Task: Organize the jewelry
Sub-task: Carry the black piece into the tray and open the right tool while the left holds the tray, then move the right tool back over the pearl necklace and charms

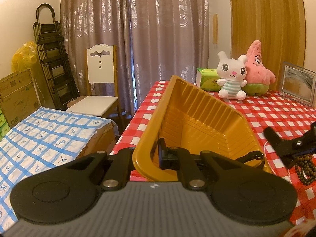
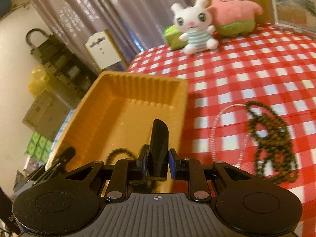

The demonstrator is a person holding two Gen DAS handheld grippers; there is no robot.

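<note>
Left claw: your left gripper [image 1: 152, 156] is clamped on the near rim of the yellow tray [image 1: 197, 122], one finger inside the wall and one outside.
Right claw: the fingers of your right gripper [image 2: 158, 138] are drawn close together. A dark strand [image 2: 118, 152] loops out beside them, and I cannot tell whether it is pinched or lying loose.
Tray: it sits tilted at the table's left edge, its left side beyond the red checked cloth [image 2: 246, 75].
Jewelry on the cloth: the brown bead necklace [image 2: 272, 142] and the thin white chain [image 2: 215, 126] lie overlapping, just right of the tray.
Risk, tray: only your left pinch steadies it. If the thin rim slips or flexes, the tray could tip off the left edge towards the lower blue-checked surface [image 1: 49, 134].
Risk, strand: if it is caught on a finger, lifting may drag it back over the tray wall.
Risk, tangle: beads and chain cross, so picking one could haul the other along.
Open room: bare cloth stretches right and far. The white rabbit toy [image 2: 194, 25], pink star toy [image 2: 233, 9] and picture frame [image 1: 296, 83] line the far side, well apart.
</note>
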